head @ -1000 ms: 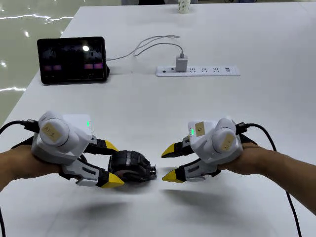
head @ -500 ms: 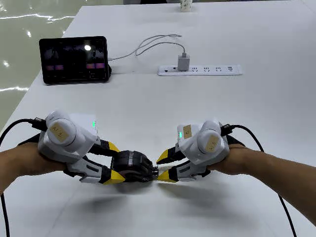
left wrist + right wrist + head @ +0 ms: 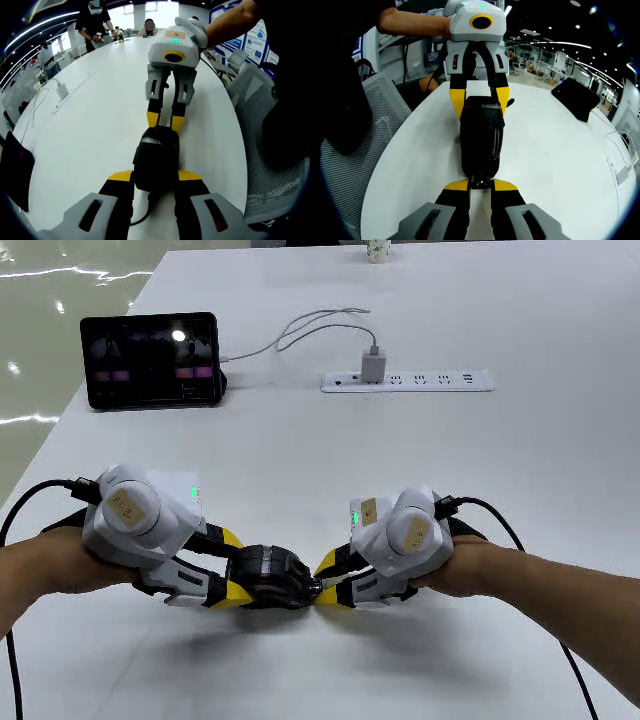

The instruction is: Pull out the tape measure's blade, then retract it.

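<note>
The black tape measure (image 3: pixel 270 578) lies on the white table (image 3: pixel 330 470) near the front edge, between the two grippers. My left gripper (image 3: pixel 232 565) is shut on its body from the left; in the left gripper view my yellow-tipped jaws clamp the case (image 3: pixel 156 157) on both sides. My right gripper (image 3: pixel 324 580) comes in from the right. Its jaws stand almost together at the case's mouth, and the right gripper view shows the small blade tip (image 3: pixel 480 181) pinched between them. The blade itself is still inside the case (image 3: pixel 480 135).
A dark tablet (image 3: pixel 150 360) stands at the back left. A white power strip (image 3: pixel 407 382) with a plugged charger (image 3: pixel 373 365) and a looping cable lies behind the grippers. A grey mesh chair (image 3: pixel 270 165) stands by the table's edge, and people sit at its far end.
My right gripper has moved left to the tape measure's mouth and its jaws have closed in on the blade tip. The left gripper has kept its hold on the case.
</note>
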Tool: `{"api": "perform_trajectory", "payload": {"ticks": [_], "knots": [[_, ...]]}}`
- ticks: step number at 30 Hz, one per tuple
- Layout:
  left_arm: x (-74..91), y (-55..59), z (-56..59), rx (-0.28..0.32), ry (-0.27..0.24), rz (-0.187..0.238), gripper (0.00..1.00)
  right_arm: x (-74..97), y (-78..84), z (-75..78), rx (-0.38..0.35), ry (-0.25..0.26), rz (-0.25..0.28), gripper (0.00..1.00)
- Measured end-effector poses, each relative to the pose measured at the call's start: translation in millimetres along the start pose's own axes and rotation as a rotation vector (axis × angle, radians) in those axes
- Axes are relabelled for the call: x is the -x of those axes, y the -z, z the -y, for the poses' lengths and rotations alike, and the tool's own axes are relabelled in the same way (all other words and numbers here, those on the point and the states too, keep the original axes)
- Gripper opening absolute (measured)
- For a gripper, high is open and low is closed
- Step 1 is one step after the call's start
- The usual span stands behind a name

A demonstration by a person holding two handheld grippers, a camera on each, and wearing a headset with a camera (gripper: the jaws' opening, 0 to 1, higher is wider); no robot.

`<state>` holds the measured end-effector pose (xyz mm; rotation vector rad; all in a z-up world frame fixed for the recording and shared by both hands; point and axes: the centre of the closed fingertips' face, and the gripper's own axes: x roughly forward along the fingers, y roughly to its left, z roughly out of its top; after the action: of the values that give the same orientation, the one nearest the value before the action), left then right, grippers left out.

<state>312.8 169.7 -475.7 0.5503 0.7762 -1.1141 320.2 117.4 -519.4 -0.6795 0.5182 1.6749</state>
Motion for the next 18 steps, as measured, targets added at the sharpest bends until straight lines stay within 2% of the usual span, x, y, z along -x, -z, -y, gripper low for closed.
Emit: {"api": "perform_trajectory", "payload": {"ticks": [10,18], "knots": [[-0.2,-0.8,-0.3,-0.019,0.013,0.005,0.24,-2.0,0.0,-0.4,-0.027,0.003,-0.004,0.11],[-0.4,0.3,-0.6,-0.019,0.019,-0.004,0.24,-1.5,0.3,-1.3,-0.007,0.002,-0.014,0.09]]}}
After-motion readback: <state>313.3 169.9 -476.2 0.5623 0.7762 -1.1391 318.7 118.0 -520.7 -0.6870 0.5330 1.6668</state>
